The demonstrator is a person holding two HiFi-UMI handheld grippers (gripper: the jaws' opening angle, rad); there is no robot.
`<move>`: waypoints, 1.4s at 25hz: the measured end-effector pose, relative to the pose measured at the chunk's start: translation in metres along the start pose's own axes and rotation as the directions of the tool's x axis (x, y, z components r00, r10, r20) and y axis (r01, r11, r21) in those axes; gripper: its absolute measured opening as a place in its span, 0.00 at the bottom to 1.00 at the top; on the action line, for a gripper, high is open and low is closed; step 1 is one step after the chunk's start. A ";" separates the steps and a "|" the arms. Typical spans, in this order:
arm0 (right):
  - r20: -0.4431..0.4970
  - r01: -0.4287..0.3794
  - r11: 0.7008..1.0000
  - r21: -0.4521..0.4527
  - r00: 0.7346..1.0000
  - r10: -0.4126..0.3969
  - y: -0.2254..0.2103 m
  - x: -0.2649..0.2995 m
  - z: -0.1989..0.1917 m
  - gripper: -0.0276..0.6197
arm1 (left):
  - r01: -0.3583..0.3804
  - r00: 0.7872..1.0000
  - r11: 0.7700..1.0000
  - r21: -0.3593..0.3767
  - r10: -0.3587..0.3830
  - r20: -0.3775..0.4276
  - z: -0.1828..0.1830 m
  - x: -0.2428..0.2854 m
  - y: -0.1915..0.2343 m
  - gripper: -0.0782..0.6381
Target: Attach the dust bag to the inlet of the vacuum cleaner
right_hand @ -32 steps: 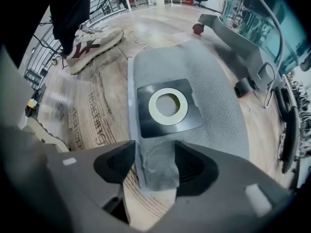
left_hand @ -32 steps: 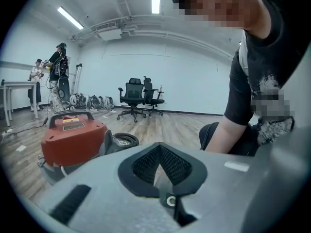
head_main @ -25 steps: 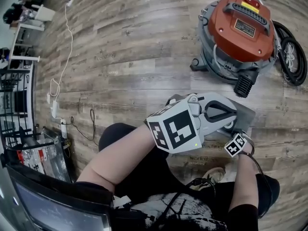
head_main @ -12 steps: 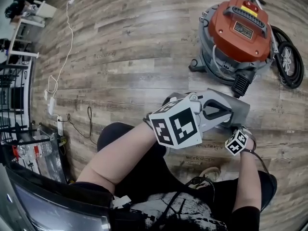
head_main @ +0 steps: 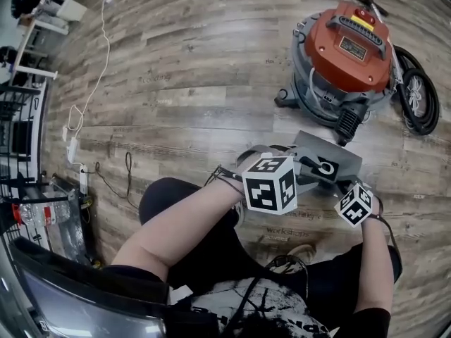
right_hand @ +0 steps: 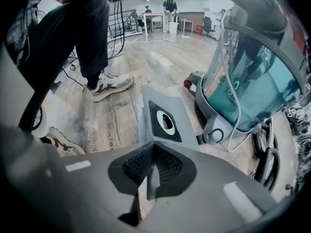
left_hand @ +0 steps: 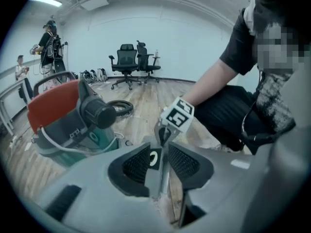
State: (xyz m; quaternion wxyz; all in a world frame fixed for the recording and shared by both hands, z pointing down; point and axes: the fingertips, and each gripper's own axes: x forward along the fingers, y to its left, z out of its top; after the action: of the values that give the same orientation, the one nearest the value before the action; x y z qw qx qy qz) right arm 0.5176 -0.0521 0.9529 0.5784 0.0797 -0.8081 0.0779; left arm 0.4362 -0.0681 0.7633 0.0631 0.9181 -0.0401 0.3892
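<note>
The grey dust bag [head_main: 331, 162] has a black collar with a white ring [right_hand: 165, 122]. My right gripper [right_hand: 154, 161] is shut on its near edge and holds it off the wooden floor. In the left gripper view the bag [left_hand: 162, 171] stands edge-on between the pads of my left gripper [left_hand: 159, 152], whose jaws have just been opening, with a gap on each side. The right gripper's marker cube [left_hand: 177, 119] shows at the bag's far edge. The vacuum cleaner [head_main: 349, 62], red lid on a grey drum, stands just beyond, its black inlet [left_hand: 99, 114] pointing towards the bag.
A coiled black hose [head_main: 423, 97] lies right of the vacuum. A white cable [head_main: 99, 55] trails across the floor at the left, near a rack [head_main: 28, 217]. The person's shoe [right_hand: 109, 86] is by the bag. Office chairs [left_hand: 127, 64] stand far back.
The left gripper has dropped and tipped down, and its jaws have parted from the bag. The right gripper has risen with the bag's edge, bringing the bag closer to the vacuum.
</note>
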 end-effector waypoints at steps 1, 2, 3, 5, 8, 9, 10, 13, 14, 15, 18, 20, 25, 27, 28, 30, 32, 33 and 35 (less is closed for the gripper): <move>0.012 -0.009 1.000 0.003 1.000 0.009 0.000 -0.006 0.004 0.05 | 0.000 0.999 1.000 0.022 0.001 -0.052 -0.013 0.009 -0.005 0.29; 0.024 -0.016 1.000 0.005 1.000 0.016 0.000 -0.012 0.009 0.05 | -0.002 0.995 0.999 0.047 0.007 -0.104 -0.027 0.019 -0.010 0.31; 0.036 -0.022 1.000 0.003 0.999 0.022 0.000 -0.018 0.013 0.05 | -0.006 0.989 0.998 0.069 0.016 -0.149 -0.040 0.027 -0.013 0.33; 0.056 -0.029 1.000 -0.006 0.998 0.030 0.001 -0.030 0.023 0.05 | -0.024 0.974 0.995 0.099 0.046 -0.220 -0.062 0.042 -0.014 0.36; 0.079 -0.039 0.999 -0.020 0.996 0.040 0.004 -0.046 0.036 0.05 | -0.035 0.953 0.988 0.149 0.078 -0.292 -0.082 0.064 -0.011 0.38; 0.088 -0.040 0.999 -0.022 0.995 0.042 0.005 -0.052 0.040 0.05 | -0.038 0.949 0.985 0.169 0.089 -0.304 -0.085 0.071 -0.009 0.38; 0.099 -0.042 0.999 -0.022 0.994 0.044 0.005 -0.057 0.044 0.05 | -0.041 0.945 0.982 0.186 0.099 -0.312 -0.088 0.077 -0.007 0.38; 0.141 -0.050 0.999 -0.017 0.989 0.052 0.007 -0.070 0.053 0.05 | -0.046 0.938 0.978 0.205 0.113 -0.329 -0.096 0.089 -0.002 0.38; 0.155 -0.051 0.999 -0.015 0.987 0.053 0.008 -0.074 0.055 0.05 | -0.043 0.936 0.978 0.204 0.111 -0.333 -0.098 0.092 -0.002 0.38; 0.166 -0.053 0.999 -0.010 0.985 0.054 0.008 -0.078 0.056 0.05 | -0.039 0.935 0.978 0.205 0.108 -0.337 -0.099 0.095 -0.001 0.35; 0.184 -0.056 0.998 0.005 0.981 0.054 0.010 -0.086 0.056 0.05 | -0.039 0.936 0.975 0.219 0.112 -0.332 -0.096 0.095 -0.001 0.19; 0.191 -0.046 0.999 0.012 0.981 0.043 0.009 -0.090 0.055 0.05 | -0.049 0.940 0.976 0.214 0.117 -0.321 -0.091 0.092 0.001 0.16; 0.206 -0.005 1.000 0.029 0.979 -0.001 -0.002 -0.099 0.057 0.05 | -0.060 0.944 0.976 0.209 0.123 -0.306 -0.075 0.083 0.012 0.15; 0.218 0.001 1.000 0.024 0.976 -0.006 -0.005 -0.107 0.062 0.06 | -0.056 0.946 0.979 0.195 0.115 -0.304 -0.069 0.075 0.014 0.15; 0.225 -0.002 1.000 0.020 0.974 -0.002 -0.007 -0.114 0.065 0.11 | -0.054 0.946 0.979 0.195 0.113 -0.304 -0.066 0.069 0.016 0.15; 0.232 -0.010 1.000 -0.003 0.973 0.010 -0.009 -0.130 0.075 0.36 | -0.060 0.947 0.977 0.204 0.120 -0.297 -0.057 0.056 0.021 0.15; 0.234 0.009 0.999 -0.041 0.972 0.001 -0.009 -0.145 0.086 0.42 | -0.074 0.951 0.977 0.202 0.130 -0.279 -0.047 0.042 0.027 0.15; 0.232 0.030 0.998 -0.057 0.972 -0.016 -0.010 -0.150 0.092 0.42 | -0.076 0.954 0.977 0.201 0.130 -0.271 -0.041 0.036 0.030 0.15; 0.212 0.079 0.993 -0.088 0.976 -0.059 -0.014 -0.152 0.102 0.42 | -0.072 0.959 0.976 0.207 0.125 -0.254 -0.032 0.026 0.033 0.15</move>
State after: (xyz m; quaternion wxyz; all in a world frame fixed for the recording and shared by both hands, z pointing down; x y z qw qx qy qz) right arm 0.4754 -0.0825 0.7772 0.4959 0.0878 -0.8639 0.0101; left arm 0.4275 -0.0964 0.8069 -0.0422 0.8563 -0.0388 0.5133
